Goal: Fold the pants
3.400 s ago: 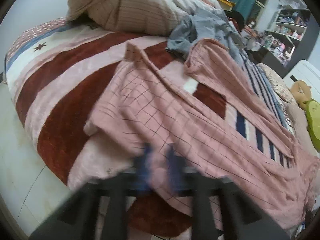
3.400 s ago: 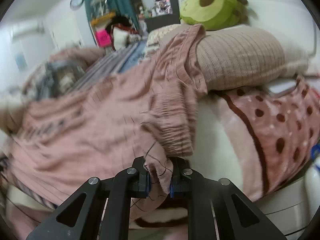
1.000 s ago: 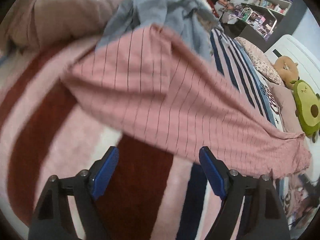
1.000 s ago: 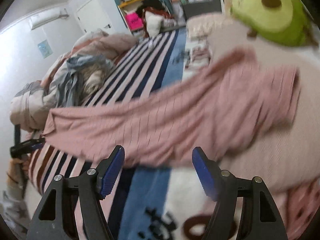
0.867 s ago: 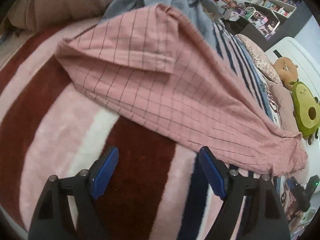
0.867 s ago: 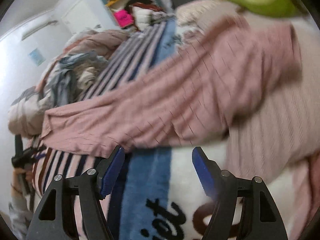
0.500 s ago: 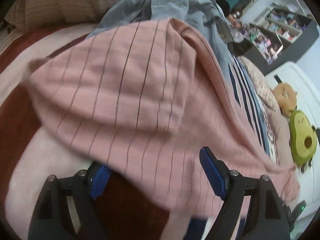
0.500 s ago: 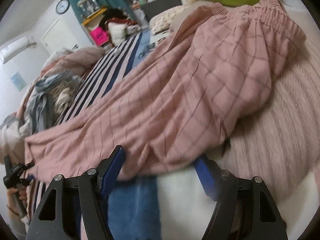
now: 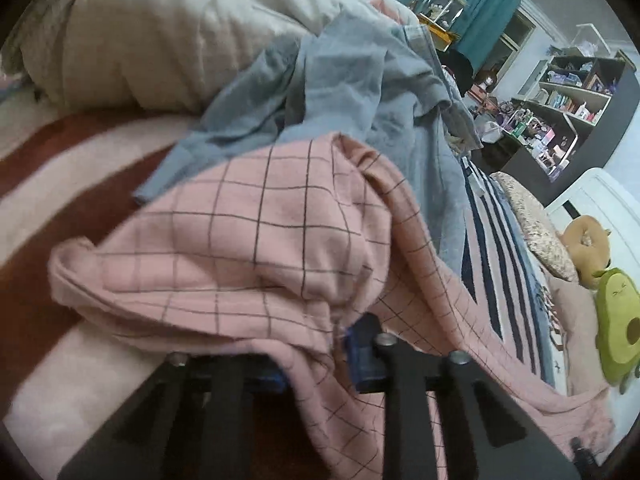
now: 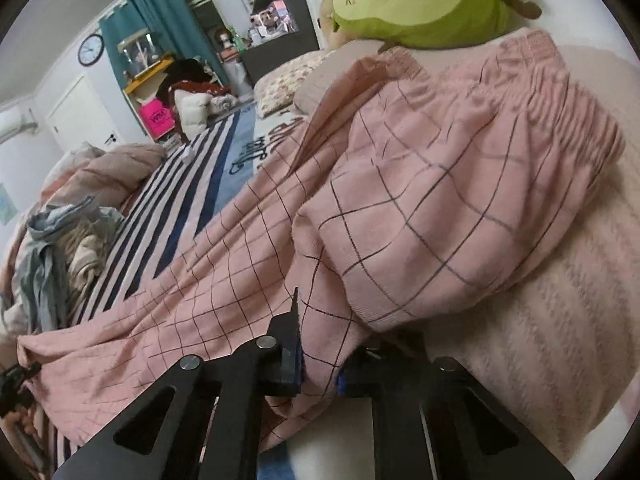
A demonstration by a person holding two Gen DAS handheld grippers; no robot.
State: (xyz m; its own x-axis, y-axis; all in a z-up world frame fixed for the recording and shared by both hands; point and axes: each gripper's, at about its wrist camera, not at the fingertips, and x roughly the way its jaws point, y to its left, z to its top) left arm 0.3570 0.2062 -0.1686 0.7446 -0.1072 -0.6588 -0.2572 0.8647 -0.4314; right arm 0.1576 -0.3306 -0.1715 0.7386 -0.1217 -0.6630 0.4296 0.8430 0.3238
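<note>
The bed (image 9: 60, 184), under its striped blankets, carries everything here. The pink checked pants (image 9: 256, 248) lie stretched along its near edge: the leg end is bunched near a grey garment (image 9: 360, 92) and a beige quilt (image 9: 132, 40), while the gathered waistband (image 10: 560, 92) rests up on a beige pillow (image 10: 560, 320) just below a green avocado toy (image 10: 424, 4).

The cloth looks thin, light and limp. It sags into folds wherever it is unsupported, so it will likely drape and slide rather than hold a crease; lifting it by one point would let the rest trail. Judging from this, the best holds are the firmer parts: the hem at the leg end and the elastic band or side seam at the waist, taken together so the length stays taut.

The left tool (image 9: 316, 354) is closing narrow, with a fold of the leg end between its blue pads. The right tool (image 10: 318, 364) is nipped tight on a fold of the pants below the waistband, at the edge nearest the camera.
</note>
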